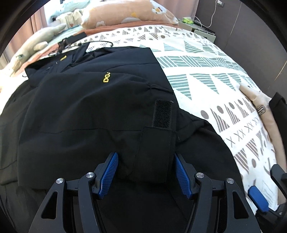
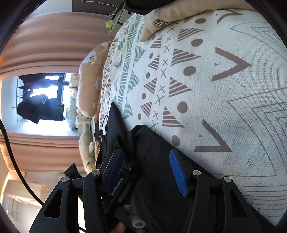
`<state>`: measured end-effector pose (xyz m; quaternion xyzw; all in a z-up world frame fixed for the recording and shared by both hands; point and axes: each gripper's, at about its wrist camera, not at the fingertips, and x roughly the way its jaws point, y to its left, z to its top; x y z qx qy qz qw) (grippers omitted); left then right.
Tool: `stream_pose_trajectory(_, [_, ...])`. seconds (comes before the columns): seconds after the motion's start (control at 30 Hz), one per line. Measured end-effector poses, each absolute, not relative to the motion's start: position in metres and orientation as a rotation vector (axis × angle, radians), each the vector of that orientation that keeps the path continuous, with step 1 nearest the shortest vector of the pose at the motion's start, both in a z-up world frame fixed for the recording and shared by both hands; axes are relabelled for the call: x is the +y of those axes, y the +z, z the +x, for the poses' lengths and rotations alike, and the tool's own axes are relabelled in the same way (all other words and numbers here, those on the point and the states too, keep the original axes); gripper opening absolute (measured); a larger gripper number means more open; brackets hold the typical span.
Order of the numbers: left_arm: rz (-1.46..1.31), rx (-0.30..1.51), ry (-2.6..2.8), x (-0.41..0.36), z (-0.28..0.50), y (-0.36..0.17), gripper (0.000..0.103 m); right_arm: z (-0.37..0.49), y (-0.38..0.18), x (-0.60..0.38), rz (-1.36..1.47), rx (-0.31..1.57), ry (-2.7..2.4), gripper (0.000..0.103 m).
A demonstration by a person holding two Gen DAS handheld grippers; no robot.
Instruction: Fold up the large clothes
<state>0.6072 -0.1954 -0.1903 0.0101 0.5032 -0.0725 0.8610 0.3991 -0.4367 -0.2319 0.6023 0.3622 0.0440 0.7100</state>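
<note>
A black jacket (image 1: pixel 86 111) with a small yellow logo (image 1: pixel 106 77) lies spread on the patterned bedspread (image 1: pixel 206 68). One sleeve is folded across the jacket's body, and its cuff with a Velcro strip (image 1: pixel 162 113) points toward me. My left gripper (image 1: pixel 145 155) is open just over that cuff, with the cuff end lying between the blue pads (image 1: pixel 109 173). In the right wrist view my right gripper (image 2: pixel 145 151) is open over the jacket's lower edge (image 2: pixel 157 172), with black cloth below its fingers. The right gripper's blue pad (image 1: pixel 258 199) shows at the lower right of the left wrist view.
A peach pillow (image 1: pixel 125 12) and a plush toy (image 1: pixel 37 43) lie at the head of the bed. A black cable and box (image 1: pixel 71 40) sit beyond the collar. A beige garment (image 1: pixel 258 100) lies at the right bed edge. Curtains and a window (image 2: pixel 44 96) are beyond.
</note>
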Motion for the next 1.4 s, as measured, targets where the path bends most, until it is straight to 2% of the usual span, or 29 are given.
stream_pose_trajectory(0.03, [0.034,1.042,-0.137,-0.195,0.606,-0.19,0.049,0.4,-0.232,-0.436,1.336,0.806,0.098,0.056])
stream_pose_trajectory(0.13, [0.0,1.028,-0.169,-0.186,0.604,-0.185,0.041,0.402,-0.232,-0.432,1.326,0.815,0.109,0.056])
stream_pose_trajectory(0.17, [-0.01,1.016,-0.179,-0.181,0.601,-0.179,0.035,0.403,-0.231,-0.43,1.322,0.818,0.112,0.056])
stream_pose_trajectory(0.27, [-0.037,0.968,-0.182,-0.165,0.596,-0.155,0.027,0.404,-0.228,-0.422,1.31,0.823,0.129,0.056])
stream_pose_trajectory(0.47, [-0.127,0.861,-0.159,-0.105,0.584,-0.101,0.02,0.408,-0.219,-0.402,1.266,0.821,0.153,0.056])
stream_pose_trajectory(0.73, [-0.148,0.748,-0.056,-0.009,0.567,-0.047,0.015,0.419,-0.207,-0.361,1.175,0.82,0.205,0.056])
stream_pose_trajectory(0.9, [-0.178,0.708,0.009,0.047,0.56,-0.041,0.015,0.432,-0.208,-0.336,1.137,0.833,0.216,0.056])
stream_pose_trajectory(1.07, [-0.268,0.723,0.065,0.1,0.559,-0.061,0.016,0.448,-0.208,-0.314,1.094,0.84,0.217,0.056])
stream_pose_trajectory(1.2, [-0.334,0.78,0.177,0.14,0.556,-0.09,0.025,0.458,-0.215,-0.3,1.068,0.871,0.217,0.056])
stream_pose_trajectory(1.4, [-0.549,0.891,0.323,0.21,0.53,-0.14,0.026,0.461,-0.217,-0.292,1.055,0.895,0.242,0.056])
